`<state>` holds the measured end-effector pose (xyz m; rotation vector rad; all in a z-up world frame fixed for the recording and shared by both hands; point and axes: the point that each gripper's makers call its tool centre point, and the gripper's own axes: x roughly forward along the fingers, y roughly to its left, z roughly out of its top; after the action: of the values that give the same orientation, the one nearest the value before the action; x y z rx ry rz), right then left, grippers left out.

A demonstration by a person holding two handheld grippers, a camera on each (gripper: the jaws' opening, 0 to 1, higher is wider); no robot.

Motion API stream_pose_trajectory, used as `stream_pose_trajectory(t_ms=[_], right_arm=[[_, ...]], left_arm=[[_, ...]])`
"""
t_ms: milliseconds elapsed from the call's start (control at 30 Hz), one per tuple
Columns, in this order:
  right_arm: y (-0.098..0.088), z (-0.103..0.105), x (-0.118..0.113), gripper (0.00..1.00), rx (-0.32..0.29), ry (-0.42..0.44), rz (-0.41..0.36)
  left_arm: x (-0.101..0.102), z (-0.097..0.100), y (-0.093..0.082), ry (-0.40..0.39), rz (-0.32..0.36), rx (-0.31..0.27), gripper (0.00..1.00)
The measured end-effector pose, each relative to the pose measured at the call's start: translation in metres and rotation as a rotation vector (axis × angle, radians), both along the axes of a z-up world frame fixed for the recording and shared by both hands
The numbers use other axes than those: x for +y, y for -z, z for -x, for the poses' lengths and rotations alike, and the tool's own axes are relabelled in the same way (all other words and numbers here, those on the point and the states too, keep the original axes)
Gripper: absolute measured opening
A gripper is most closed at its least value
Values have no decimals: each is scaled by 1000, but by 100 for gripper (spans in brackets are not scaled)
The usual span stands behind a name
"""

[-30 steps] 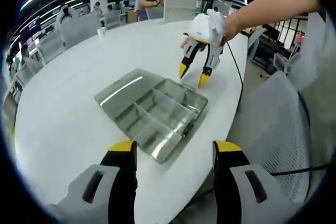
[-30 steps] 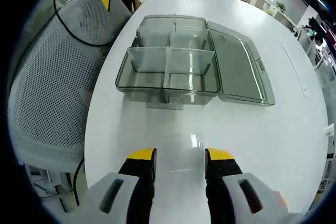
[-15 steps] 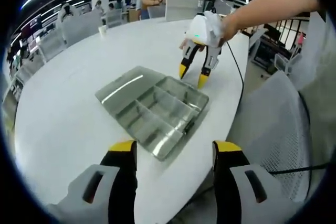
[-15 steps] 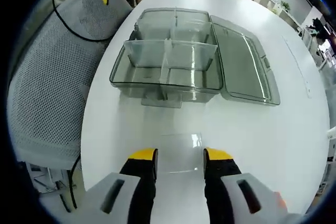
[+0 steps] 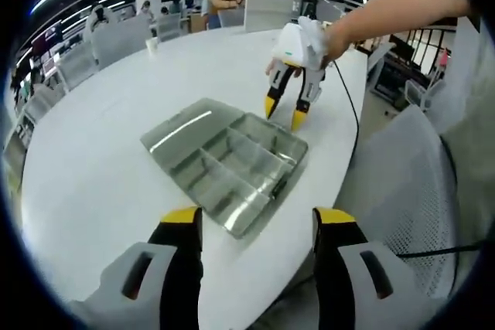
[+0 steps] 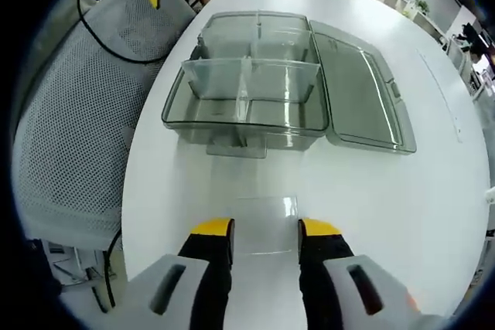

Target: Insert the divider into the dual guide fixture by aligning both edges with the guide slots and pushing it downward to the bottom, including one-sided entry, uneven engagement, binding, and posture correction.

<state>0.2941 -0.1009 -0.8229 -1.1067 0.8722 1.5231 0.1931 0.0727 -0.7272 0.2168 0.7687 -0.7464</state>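
The clear divider (image 6: 264, 226) is lying flat on the white table (image 6: 371, 199) near its edge, between the spread jaws of the right gripper (image 6: 264, 229) (contact cannot be told). The smoky fixture (image 6: 247, 90), lid open, is sitting just beyond. The left gripper (image 5: 259, 218) is hovering spread, empty, at the opposite side.

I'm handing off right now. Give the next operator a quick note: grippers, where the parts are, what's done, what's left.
Left hand-held gripper: open, holding nothing, short of the compartment box.
Right hand-held gripper: open, jaws either side of the clear divider lying flat on the white table; whether they touch it is unclear.
Box: lid open flat beside it.
Done: nothing inserted.
Left: grasp divider, align both edges with slots, push to bottom.
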Motion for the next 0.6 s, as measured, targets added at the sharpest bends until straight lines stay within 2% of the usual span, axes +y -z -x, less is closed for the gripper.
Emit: stream_pose_trajectory(t_ms=[600], right_arm=[[-6, 5, -1, 28, 8, 31, -14]], left_arm=[[-1, 1, -1, -3, 3, 0, 55]])
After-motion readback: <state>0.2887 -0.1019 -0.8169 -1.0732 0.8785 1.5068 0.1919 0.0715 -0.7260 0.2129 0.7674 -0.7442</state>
